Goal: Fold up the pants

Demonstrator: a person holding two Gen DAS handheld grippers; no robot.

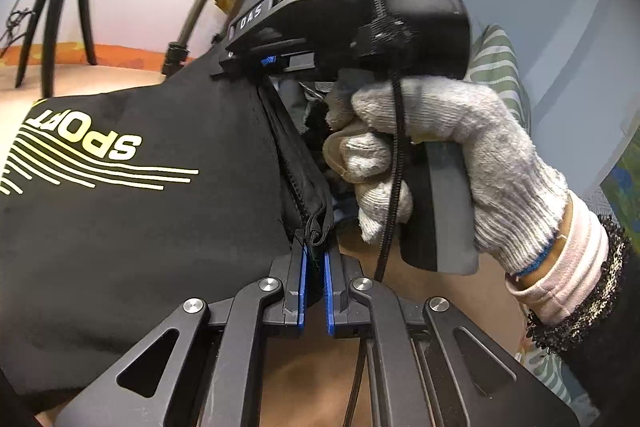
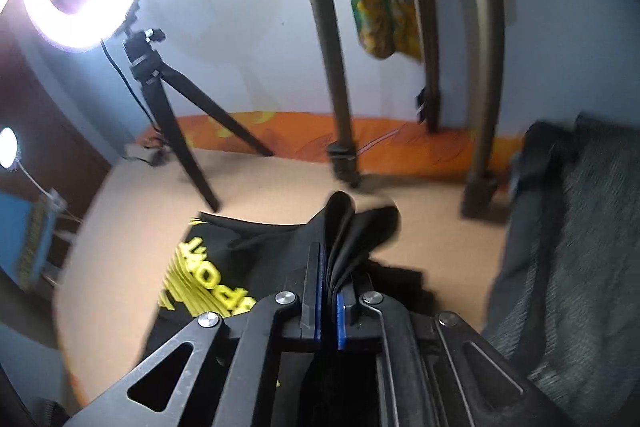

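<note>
Between the blue pads of the left gripper [image 1: 315, 263], closest to its camera, a bunched corner of the black pants [image 1: 160, 211] is pinched tight, the jaws drawn in narrow on the zipper seam with only the cloth keeping them apart. Just past that grip the fabric spreads away to the left, showing a pale yellow "SPORT" print and stripes upside down, so that side of the garment hangs fairly flat. Right beside it the right gripper [image 2: 330, 291] is likewise clamped on a thick fold of the same black cloth, several layers fanning up out of its jaws, and a gloved hand [image 1: 448, 163] wraps its handle in the left camera's view. Both grips sit near each other on what looks like one edge, and both tools tilt down toward the tan surface [image 2: 432, 247]. To do this step well, I would keep both grips firm, draw the two corners apart until the edge between them is taut, then lay the cloth down evenly so the layers stack without a twist. The thick wad in the right jaws could slip or drag a crease, so a slow, level lowering seems wise. Farther off, the rest of the pants rests on the surface, a grey cloth [image 2: 580, 227] lies to the right, and a black tripod [image 2: 176, 131] and dark stand legs [image 2: 340, 131] rise against the pale wall, well clear of the work.
</note>
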